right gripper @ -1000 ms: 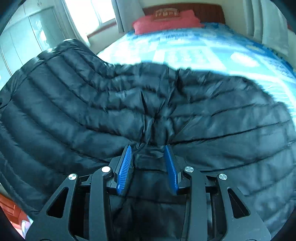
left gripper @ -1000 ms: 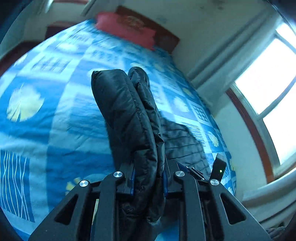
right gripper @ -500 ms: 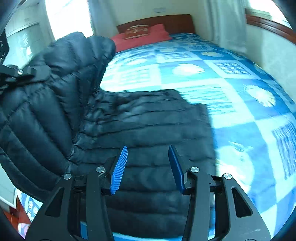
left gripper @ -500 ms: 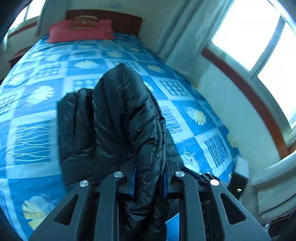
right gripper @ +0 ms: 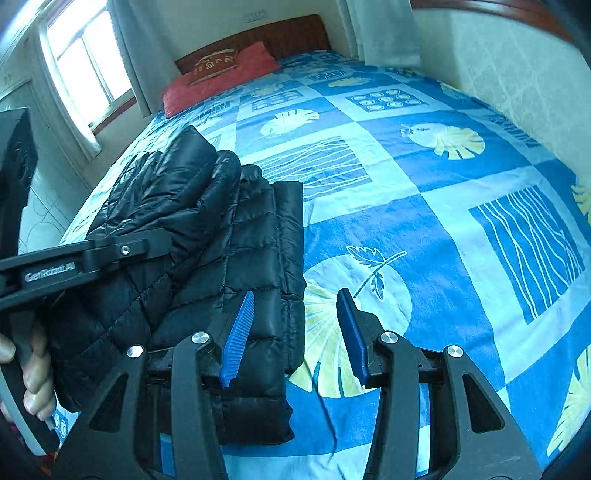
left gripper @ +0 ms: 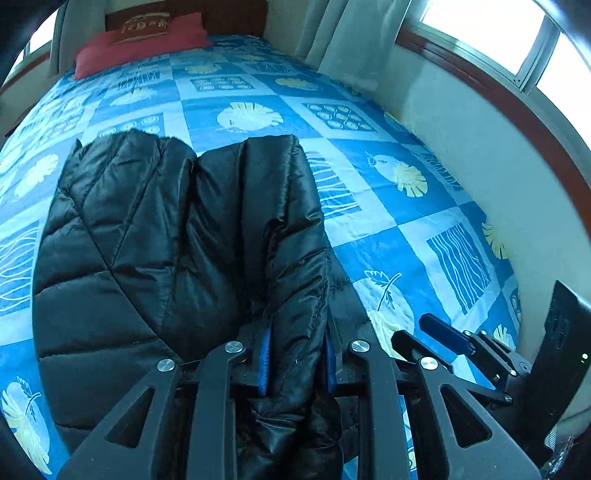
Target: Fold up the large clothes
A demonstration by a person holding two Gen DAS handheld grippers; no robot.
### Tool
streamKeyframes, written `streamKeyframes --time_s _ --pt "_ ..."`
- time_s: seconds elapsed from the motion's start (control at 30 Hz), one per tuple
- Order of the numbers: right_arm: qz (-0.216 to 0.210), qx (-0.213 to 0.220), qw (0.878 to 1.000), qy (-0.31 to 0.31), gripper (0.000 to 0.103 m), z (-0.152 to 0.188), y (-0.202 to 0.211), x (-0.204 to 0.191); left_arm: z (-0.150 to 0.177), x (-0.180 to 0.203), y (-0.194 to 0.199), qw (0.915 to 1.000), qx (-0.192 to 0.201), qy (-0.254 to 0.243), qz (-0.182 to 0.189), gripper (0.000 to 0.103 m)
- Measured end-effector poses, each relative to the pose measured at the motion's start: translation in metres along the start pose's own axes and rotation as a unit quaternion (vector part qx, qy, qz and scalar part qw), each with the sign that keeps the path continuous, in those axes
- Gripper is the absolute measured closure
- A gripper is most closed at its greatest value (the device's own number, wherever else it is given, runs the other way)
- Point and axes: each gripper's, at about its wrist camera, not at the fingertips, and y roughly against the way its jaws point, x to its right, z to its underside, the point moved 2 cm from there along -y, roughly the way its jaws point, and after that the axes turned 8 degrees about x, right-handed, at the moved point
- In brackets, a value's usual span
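A black quilted jacket (left gripper: 166,240) lies on the blue patterned bed (left gripper: 406,236), one part folded over the rest. My left gripper (left gripper: 297,332) is shut on a bunched fold of it, the blue pads pressing both sides while the jaws start to ease apart. In the right wrist view that gripper (right gripper: 162,240) reaches in from the left over the jacket (right gripper: 229,258), held by a hand (right gripper: 33,380). My right gripper (right gripper: 297,295) is open just above the jacket's right edge, nothing between its fingers. In the left wrist view, a blue finger (left gripper: 443,332) of it shows at lower right.
A red pillow (right gripper: 221,77) and wooden headboard (right gripper: 288,33) are at the bed's far end. A pale wall (left gripper: 480,147) with a window (left gripper: 480,37) runs along the bed's right side. Curtains (right gripper: 125,55) hang at the far corners.
The left gripper carried its jacket fold across and down onto the spread jacket. The right gripper let go of the jacket, widened its jaws and slid off to the jacket's right edge.
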Motion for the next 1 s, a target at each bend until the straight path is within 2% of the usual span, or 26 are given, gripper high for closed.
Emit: streamKeyframes --time_s 0.13,0.2,0.33,0.43,0.53,0.6,0.67,0.73,0.77,0.8,0.87,0.93,1.0 --pt "-0.003 0.005 1.0 0.001 0.056 -0.003 0.002 0.0 -0.004 0.007 0.013 0.9996 0.015 0.021 0.014 0.07" --pt "-0.006 0.005 1.0 0.002 0.056 -0.004 0.004 -0.003 -0.007 0.012 0.026 0.9989 0.028 0.027 0.026 0.059" --pt "-0.009 0.009 1.0 -0.002 0.056 -0.006 0.011 -0.007 -0.011 0.023 0.053 0.9968 0.055 0.015 0.056 0.057" --pt "-0.01 0.016 1.0 -0.005 0.056 -0.01 0.018 -0.011 -0.007 0.022 0.071 0.9956 0.074 0.009 0.058 0.057" --pt "-0.016 0.027 0.999 -0.007 0.055 -0.018 0.025 -0.019 -0.001 0.006 0.089 0.9946 0.095 0.008 0.04 0.057" --pt "-0.028 0.035 0.999 -0.01 0.046 -0.026 0.029 -0.029 0.003 -0.015 0.1 0.9938 0.108 0.018 0.021 0.057" --pt "-0.038 0.039 0.998 -0.002 0.045 -0.034 0.03 -0.041 0.008 -0.037 0.108 0.9927 0.116 0.032 0.002 0.056" --pt "-0.051 0.044 0.998 0.006 0.039 -0.043 0.027 -0.058 0.015 -0.067 0.115 0.9906 0.124 0.054 -0.023 0.056" --pt "-0.055 0.045 0.997 0.006 0.032 -0.046 0.026 -0.064 0.018 -0.081 0.118 0.9892 0.127 0.066 -0.034 0.056" --pt "-0.058 0.042 0.997 0.006 0.025 -0.05 0.019 -0.072 0.021 -0.091 0.121 0.988 0.129 0.075 -0.041 0.056" --pt "-0.052 0.023 0.998 0.007 0.021 -0.052 0.006 -0.079 0.029 -0.116 0.125 0.9845 0.133 0.097 -0.059 0.056" --pt "-0.045 -0.016 0.999 0.007 0.021 -0.05 -0.014 -0.084 0.036 -0.135 0.127 0.9821 0.133 0.114 -0.07 0.056" --pt "-0.056 -0.046 0.997 -0.008 0.021 -0.044 -0.028 -0.084 0.046 -0.152 0.125 0.9804 0.127 0.133 -0.07 0.056"
